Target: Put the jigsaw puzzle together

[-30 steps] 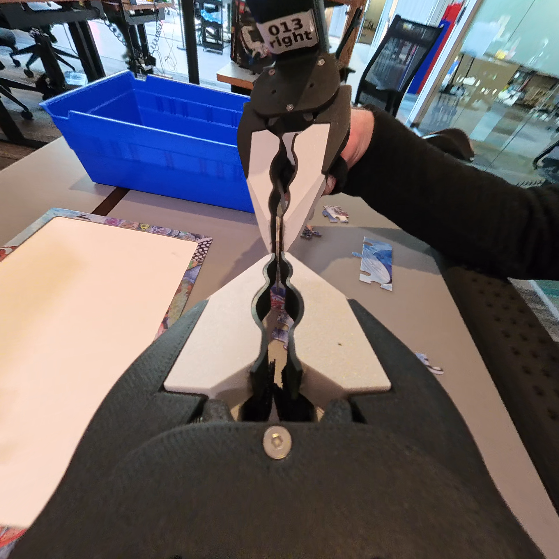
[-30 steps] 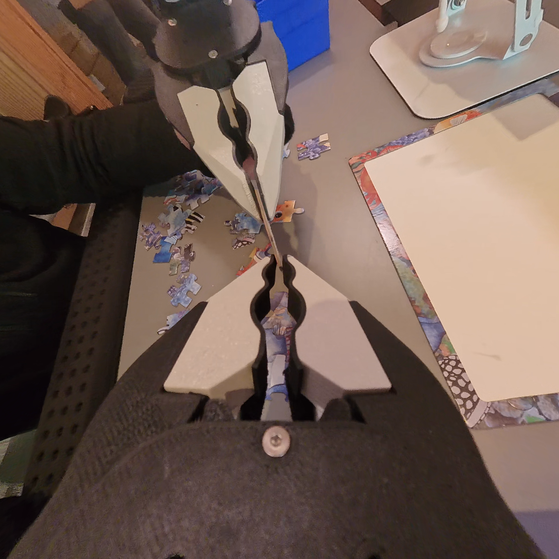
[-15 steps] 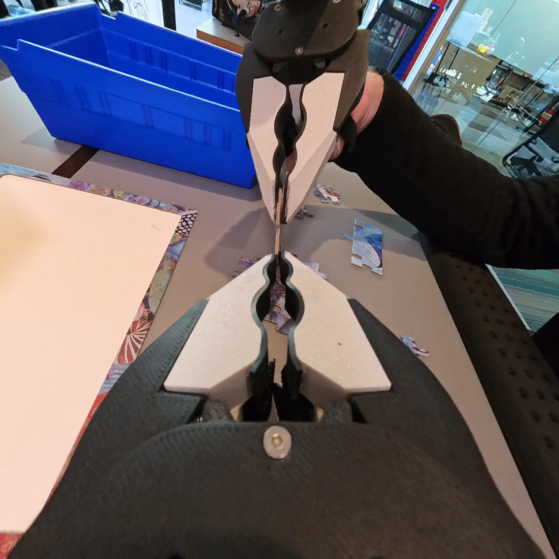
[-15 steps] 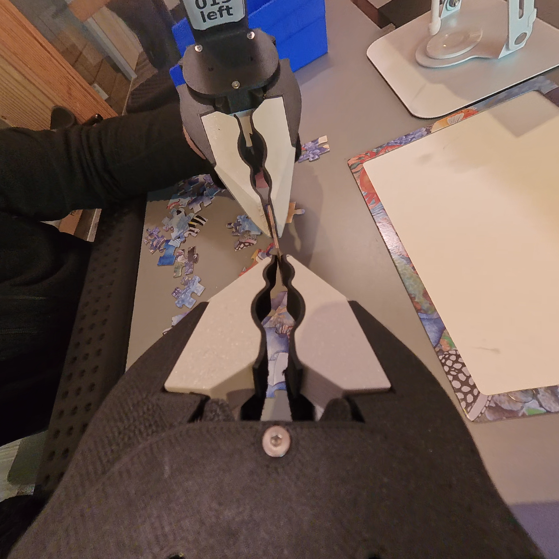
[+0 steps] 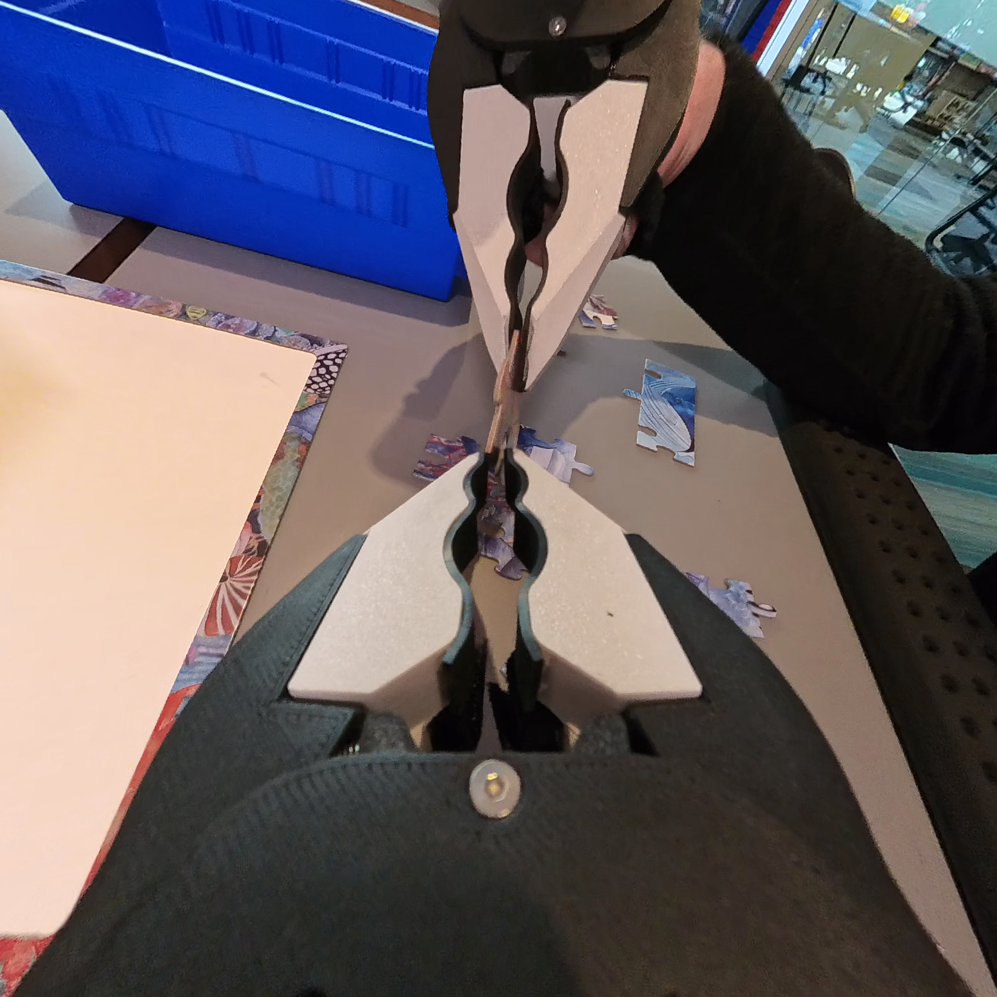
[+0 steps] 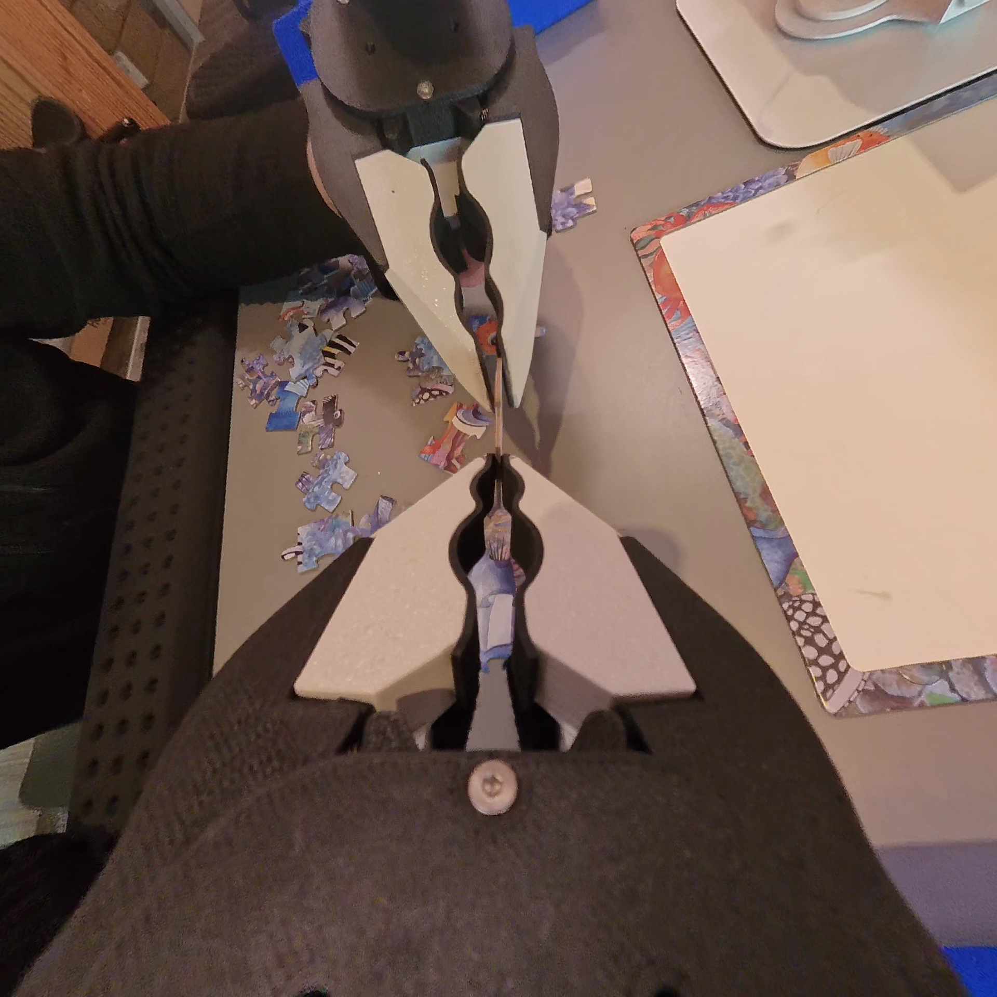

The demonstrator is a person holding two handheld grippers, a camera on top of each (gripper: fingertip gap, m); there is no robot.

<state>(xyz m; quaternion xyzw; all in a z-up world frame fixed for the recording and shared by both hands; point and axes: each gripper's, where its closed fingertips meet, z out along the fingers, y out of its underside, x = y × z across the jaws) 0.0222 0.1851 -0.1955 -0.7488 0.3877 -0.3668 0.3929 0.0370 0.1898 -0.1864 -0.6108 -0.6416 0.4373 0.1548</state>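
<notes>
Closest to the left wrist camera, pinching a thin puzzle piece edge-on, in the air, between the almost closed tips of the left gripper. Just beyond, meeting tip to tip with the right gripper, likewise clamped nearly closed on the far end of the same thin edge; not possible to tell whether one piece or two joined ones. From the right wrist camera, showing a blue painted face of the card running back between that gripper's fingers.

Below, hovering over a grey table with loose pieces scattered near the person's side and a short blue strip of joined pieces lying apart. Off to one side, lying flat, a puzzle frame with a colourful border around a blank cream centre. Farther back, standing on the table, a blue bin, and reaching in beside it, a black sleeve.
</notes>
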